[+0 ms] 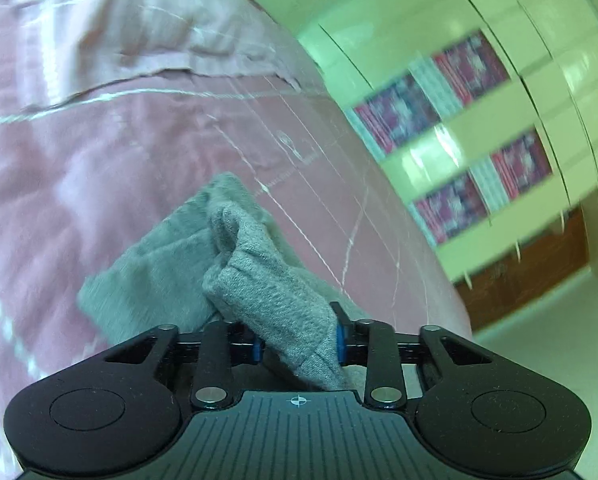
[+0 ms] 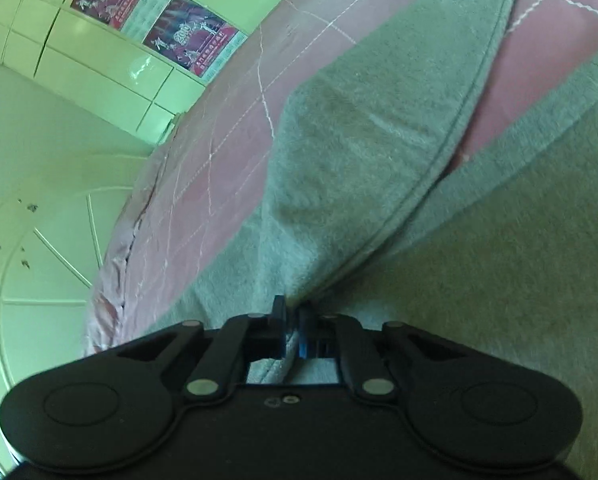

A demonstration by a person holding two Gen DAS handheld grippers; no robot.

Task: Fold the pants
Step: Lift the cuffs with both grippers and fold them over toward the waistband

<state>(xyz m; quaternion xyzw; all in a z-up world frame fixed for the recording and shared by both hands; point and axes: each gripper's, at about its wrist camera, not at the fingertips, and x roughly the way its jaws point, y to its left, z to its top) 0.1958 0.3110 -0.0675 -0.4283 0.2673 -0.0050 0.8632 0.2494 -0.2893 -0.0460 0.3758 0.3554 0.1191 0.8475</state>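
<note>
Grey fleece pants (image 1: 255, 276) lie on a pink quilted bed cover (image 1: 99, 184). In the left wrist view, my left gripper (image 1: 299, 344) is shut on a thick bunched fold of the pants, held between its blue pads, with the rest of the leg trailing down to the cover. In the right wrist view, the grey pants (image 2: 379, 152) spread wide over the pink cover (image 2: 227, 140), with a seam curving across them. My right gripper (image 2: 293, 320) is shut on a thin edge of the pants.
A pink pillow or folded blanket (image 1: 119, 24) lies at the far end of the bed. Pale cabinet doors with red posters (image 1: 459, 128) stand beside the bed. The pale floor (image 2: 39, 240) shows left of the bed's edge.
</note>
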